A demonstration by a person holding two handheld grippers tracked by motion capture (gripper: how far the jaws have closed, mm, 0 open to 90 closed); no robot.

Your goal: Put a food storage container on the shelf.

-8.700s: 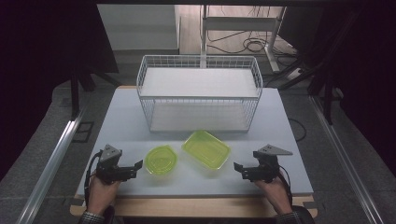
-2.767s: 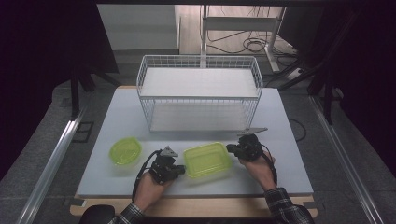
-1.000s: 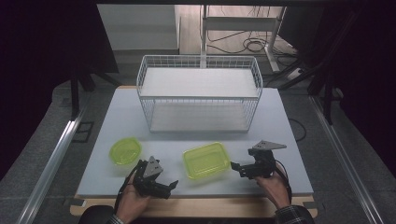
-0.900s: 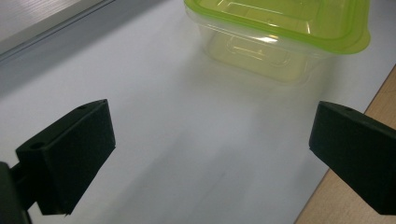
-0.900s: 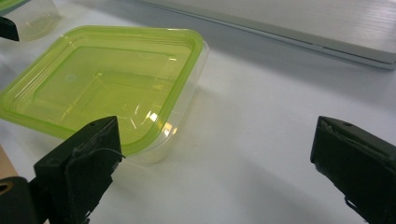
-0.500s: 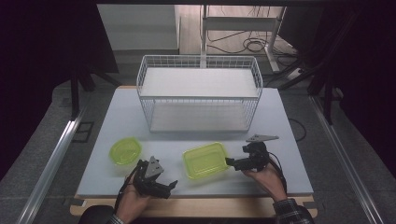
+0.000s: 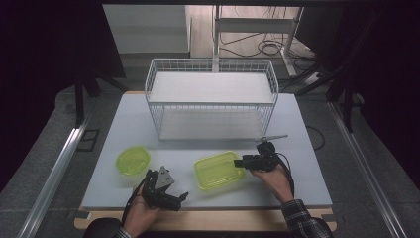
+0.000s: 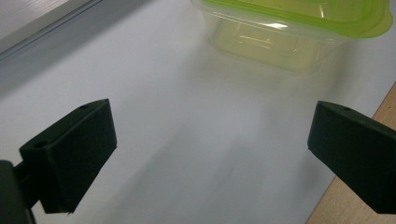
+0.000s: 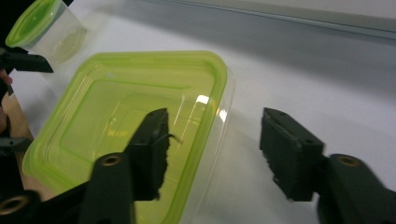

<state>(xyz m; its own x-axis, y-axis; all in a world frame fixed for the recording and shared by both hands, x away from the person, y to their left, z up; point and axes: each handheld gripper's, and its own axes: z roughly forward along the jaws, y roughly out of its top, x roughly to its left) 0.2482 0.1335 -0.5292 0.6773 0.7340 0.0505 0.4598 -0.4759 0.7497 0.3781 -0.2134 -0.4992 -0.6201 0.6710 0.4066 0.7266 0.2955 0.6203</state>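
A rectangular clear tub with a yellow-green top lies near the table's front, seen close in the right gripper view. My right gripper is at its right end. Its jaws have just been closing and straddle the rim: one jaw is over the green top, the other outside the wall with a gap, so it is open. My left gripper rests at the front edge, left of the tub. It is open wide with bare table between its jaws, and the tub lies ahead of it.
A round yellow-green tub stands front left, also in the right gripper view. A white wire basket fills the back middle of the white table. The wooden table edge runs beside my left gripper.
My right gripper has moved left to the rectangular tub and its jaws have narrowed around the tub's right rim. The left gripper and both tubs have stayed put.
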